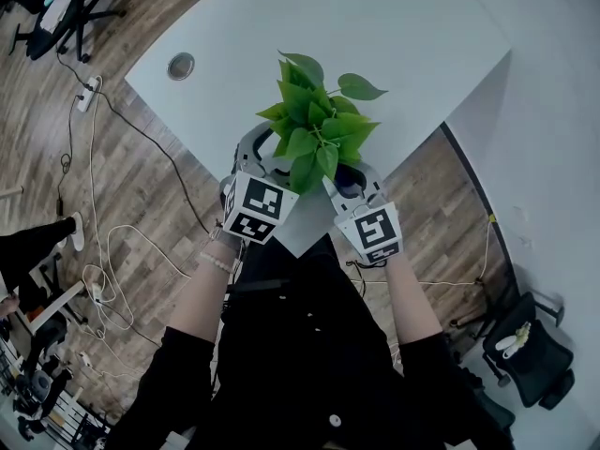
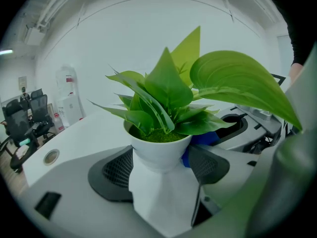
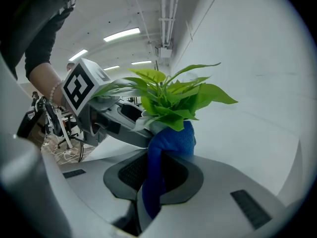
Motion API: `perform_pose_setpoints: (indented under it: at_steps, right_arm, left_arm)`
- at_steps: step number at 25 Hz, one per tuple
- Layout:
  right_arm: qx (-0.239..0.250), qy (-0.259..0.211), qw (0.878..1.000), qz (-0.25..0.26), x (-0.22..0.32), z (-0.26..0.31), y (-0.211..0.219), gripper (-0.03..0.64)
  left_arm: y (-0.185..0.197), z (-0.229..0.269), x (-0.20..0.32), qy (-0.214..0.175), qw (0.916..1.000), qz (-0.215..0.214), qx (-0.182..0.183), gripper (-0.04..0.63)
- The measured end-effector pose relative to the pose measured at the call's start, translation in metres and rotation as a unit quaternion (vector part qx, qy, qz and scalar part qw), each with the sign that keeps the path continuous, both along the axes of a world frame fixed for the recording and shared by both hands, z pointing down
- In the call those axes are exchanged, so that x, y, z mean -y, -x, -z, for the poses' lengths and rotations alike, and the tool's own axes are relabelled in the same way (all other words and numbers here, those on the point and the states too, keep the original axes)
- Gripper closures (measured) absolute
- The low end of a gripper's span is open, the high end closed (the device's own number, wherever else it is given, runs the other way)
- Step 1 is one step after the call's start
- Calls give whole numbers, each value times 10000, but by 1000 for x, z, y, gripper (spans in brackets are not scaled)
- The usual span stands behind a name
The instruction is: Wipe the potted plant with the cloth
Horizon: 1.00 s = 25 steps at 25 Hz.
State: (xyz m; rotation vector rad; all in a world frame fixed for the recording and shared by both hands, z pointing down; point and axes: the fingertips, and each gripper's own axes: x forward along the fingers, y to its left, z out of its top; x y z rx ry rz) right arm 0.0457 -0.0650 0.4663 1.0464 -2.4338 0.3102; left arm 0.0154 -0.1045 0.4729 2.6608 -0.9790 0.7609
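The potted plant (image 1: 314, 120) has broad green leaves and a faceted white pot (image 2: 161, 152). It stands near the front corner of the white table (image 1: 394, 26). My left gripper (image 2: 161, 170) is shut on the pot, one dark pad on each side. My right gripper (image 3: 153, 175) is shut on a blue cloth (image 3: 171, 145), whose bunched end presses against the pot's side just under the leaves (image 3: 168, 100). That blue cloth (image 2: 200, 140) also shows behind the pot. In the head view the left gripper (image 1: 255, 162) and right gripper (image 1: 345, 186) flank the plant, and leaves hide the pot.
A round cable grommet (image 1: 181, 65) sits in the table at the far left. Cables and a power strip (image 1: 89, 92) lie on the wooden floor to the left. Office chairs stand at the top left (image 1: 56, 17) and bottom right (image 1: 525, 345). A white wall (image 1: 553, 111) borders the right.
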Motion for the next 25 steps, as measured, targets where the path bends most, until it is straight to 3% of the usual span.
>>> perform_pose_setpoints:
  at_steps: [7, 16, 25]
  right_arm:
    - [-8, 7, 10000, -81, -3, 1, 4, 532]
    - [-1, 50, 9999, -142, -5, 2, 2, 532]
    - [35, 61, 9992, -396, 0, -1, -10, 532]
  left_arm:
    - [-1, 0, -2, 49, 9999, 120, -30, 233]
    - [7, 1, -10, 184, 9985, -512, -9, 233]
    - [18, 8, -12, 84, 9940, -1082, 103, 232]
